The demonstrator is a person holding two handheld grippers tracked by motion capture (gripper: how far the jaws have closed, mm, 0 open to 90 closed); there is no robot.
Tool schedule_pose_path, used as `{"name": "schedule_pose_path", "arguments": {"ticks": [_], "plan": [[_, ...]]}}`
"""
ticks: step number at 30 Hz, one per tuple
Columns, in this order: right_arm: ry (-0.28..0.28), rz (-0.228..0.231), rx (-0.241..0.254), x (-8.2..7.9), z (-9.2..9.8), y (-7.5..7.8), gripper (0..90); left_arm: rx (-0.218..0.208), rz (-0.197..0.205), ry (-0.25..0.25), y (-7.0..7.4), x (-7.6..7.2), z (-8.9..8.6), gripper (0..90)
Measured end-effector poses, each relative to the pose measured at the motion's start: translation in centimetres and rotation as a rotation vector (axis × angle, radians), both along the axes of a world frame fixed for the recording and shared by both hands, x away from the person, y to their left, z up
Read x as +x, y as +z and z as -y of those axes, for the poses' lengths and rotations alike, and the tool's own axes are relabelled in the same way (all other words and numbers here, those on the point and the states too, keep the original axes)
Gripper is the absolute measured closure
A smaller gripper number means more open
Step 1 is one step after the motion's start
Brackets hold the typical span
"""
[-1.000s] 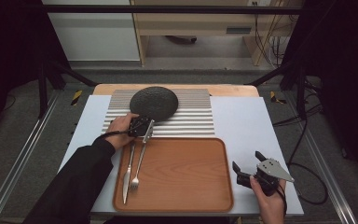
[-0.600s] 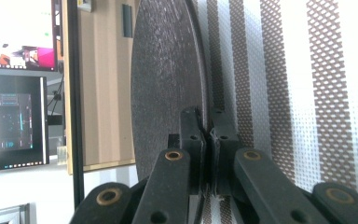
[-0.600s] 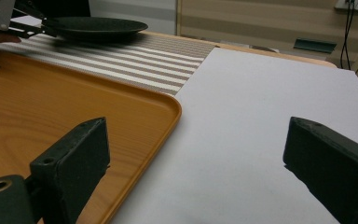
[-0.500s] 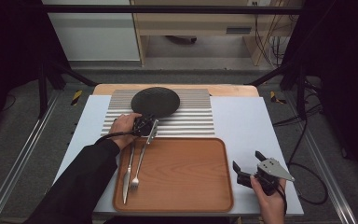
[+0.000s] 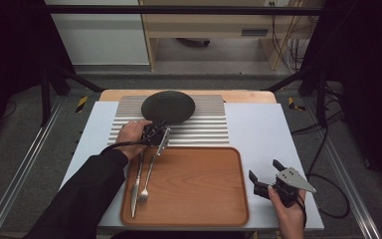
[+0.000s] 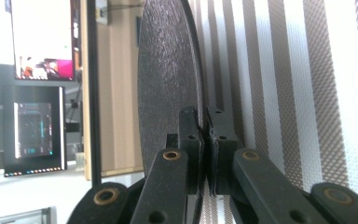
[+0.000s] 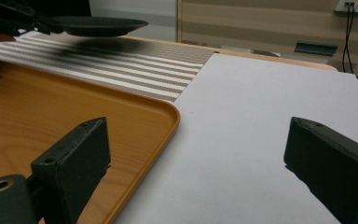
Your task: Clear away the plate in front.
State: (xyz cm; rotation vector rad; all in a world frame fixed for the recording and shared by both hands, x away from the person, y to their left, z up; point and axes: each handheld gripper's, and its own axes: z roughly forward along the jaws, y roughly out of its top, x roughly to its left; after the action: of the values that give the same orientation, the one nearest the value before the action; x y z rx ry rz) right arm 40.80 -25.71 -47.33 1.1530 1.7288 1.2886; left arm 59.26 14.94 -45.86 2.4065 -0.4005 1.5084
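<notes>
Lighting the bench (image 5: 258, 129) brightly and evenly from overhead, leaving the room at nine and three o'clock sinking into darkness. Casting a soft, blurred shadow under the dark plate (image 7: 98, 24) onto the striped mat (image 7: 121, 63). Blurring the near tongs (image 6: 204, 140); overexposing the mat's pale stripes at three o'clock.

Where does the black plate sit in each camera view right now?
High view: black plate top centre, over the striped mat, its near rim clamped by the left gripper.
Left gripper view: plate edge-on, centre-left, its rim between the shut jaws.
Right gripper view: plate top left, lifted above the mat.
Shared landmark: the striped mat.
</notes>
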Motion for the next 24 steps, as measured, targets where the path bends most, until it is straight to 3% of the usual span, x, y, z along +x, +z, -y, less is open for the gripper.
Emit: {"name": "schedule_pose_path", "arguments": {"ticks": [5, 11, 18, 24], "plan": [[0.004, 0.008, 0.012, -0.1, 0.1, 0.0, 6.7, -0.014, 0.032, -0.022, 2.0, -2.2, 0.4, 86.4], [0.043, 0.021, 0.013, -0.4, -0.2, 0.2, 6.8, -0.011, 0.058, -0.031, 3.2, -4.9, 0.8, 86.3], [0.054, 0.045, 0.004, -1.2, -0.3, 0.6, 6.3, -0.006, 0.083, -0.044, 3.5, -8.5, 1.2, 86.3], [0.044, 0.042, 0.000, -1.1, -0.5, 0.6, 6.2, 0.004, 0.110, -0.091, 3.4, -10.8, 1.3, 86.5]]}}
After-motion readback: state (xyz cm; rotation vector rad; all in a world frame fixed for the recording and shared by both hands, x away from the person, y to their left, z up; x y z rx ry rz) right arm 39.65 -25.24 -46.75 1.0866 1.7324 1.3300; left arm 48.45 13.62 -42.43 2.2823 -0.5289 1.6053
